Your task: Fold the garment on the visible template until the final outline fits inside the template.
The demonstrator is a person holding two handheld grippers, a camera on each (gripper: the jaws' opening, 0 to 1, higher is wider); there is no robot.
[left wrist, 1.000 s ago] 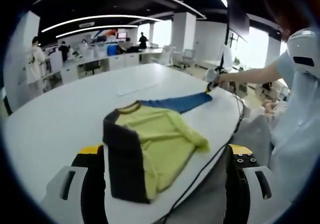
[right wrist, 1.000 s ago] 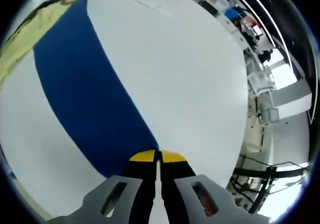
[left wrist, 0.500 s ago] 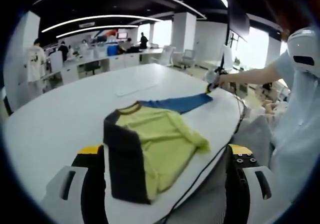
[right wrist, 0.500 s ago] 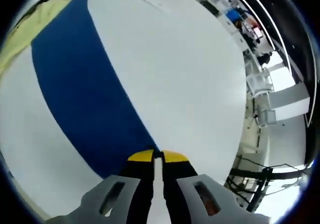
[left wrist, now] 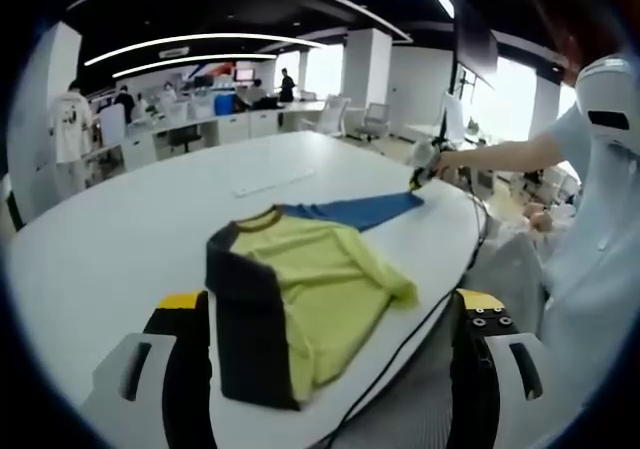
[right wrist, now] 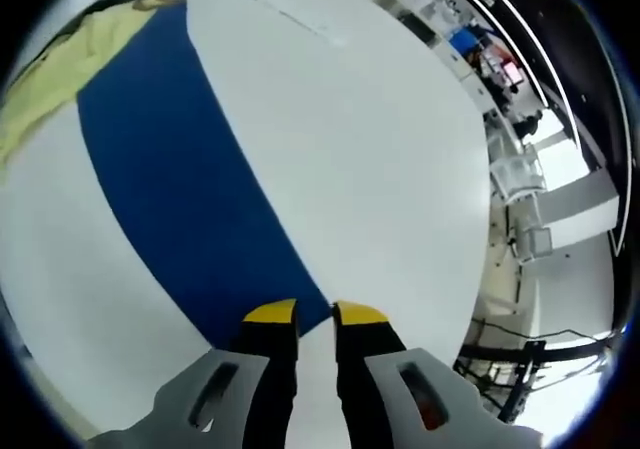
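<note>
Change: the right gripper [right wrist: 315, 314] has parted its yellow-tipped jaws; they were pinched shut a moment ago.
Right gripper: slightly open, gripping nothing, the blue sleeve [right wrist: 190, 189] end lying flat between its tips.
Left gripper: [left wrist: 330, 304] jaws wide apart, empty, near the dark sleeve [left wrist: 245, 324].
Garment: yellow long-sleeved shirt [left wrist: 320, 284] spread on the white oval table [left wrist: 120, 239], blue sleeve stretched outward.

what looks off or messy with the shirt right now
The yellow long-sleeved shirt lies crumpled and skewed at the white table's edge, its dark sleeve folded across the body and its blue sleeve stretched out flat.
</note>
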